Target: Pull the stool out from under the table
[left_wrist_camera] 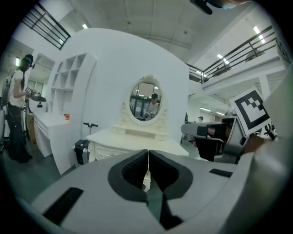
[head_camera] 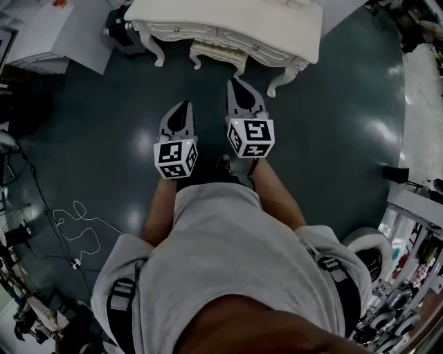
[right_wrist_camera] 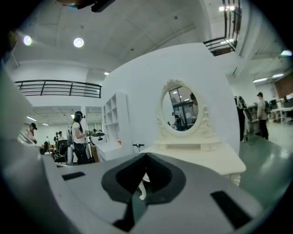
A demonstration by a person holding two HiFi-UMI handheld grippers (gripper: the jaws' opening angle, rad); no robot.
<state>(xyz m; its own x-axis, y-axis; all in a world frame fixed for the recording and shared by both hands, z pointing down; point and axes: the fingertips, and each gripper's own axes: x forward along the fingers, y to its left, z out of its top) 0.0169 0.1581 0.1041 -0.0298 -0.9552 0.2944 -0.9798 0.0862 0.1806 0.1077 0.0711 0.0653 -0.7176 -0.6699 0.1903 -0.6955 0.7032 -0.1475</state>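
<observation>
A white carved dressing table (head_camera: 228,21) stands on the dark floor ahead of me. The cream stool (head_camera: 218,52) is tucked under its front edge, between the curved legs. My left gripper (head_camera: 182,108) and right gripper (head_camera: 236,86) are held side by side over the floor, short of the stool and touching nothing. Both point at the table, the right one further forward. In the left gripper view the jaws (left_wrist_camera: 148,157) are pressed together with nothing between them, and the table (left_wrist_camera: 137,139) with its oval mirror (left_wrist_camera: 146,101) lies beyond. The right gripper (right_wrist_camera: 145,159) is likewise shut and empty.
A black scooter (head_camera: 121,31) stands by the table's left end. White shelving (head_camera: 41,34) fills the far left. A white cable (head_camera: 76,218) lies on the floor at my left, and a small black object (head_camera: 396,174) sits at the right. A person (right_wrist_camera: 78,137) stands farther back.
</observation>
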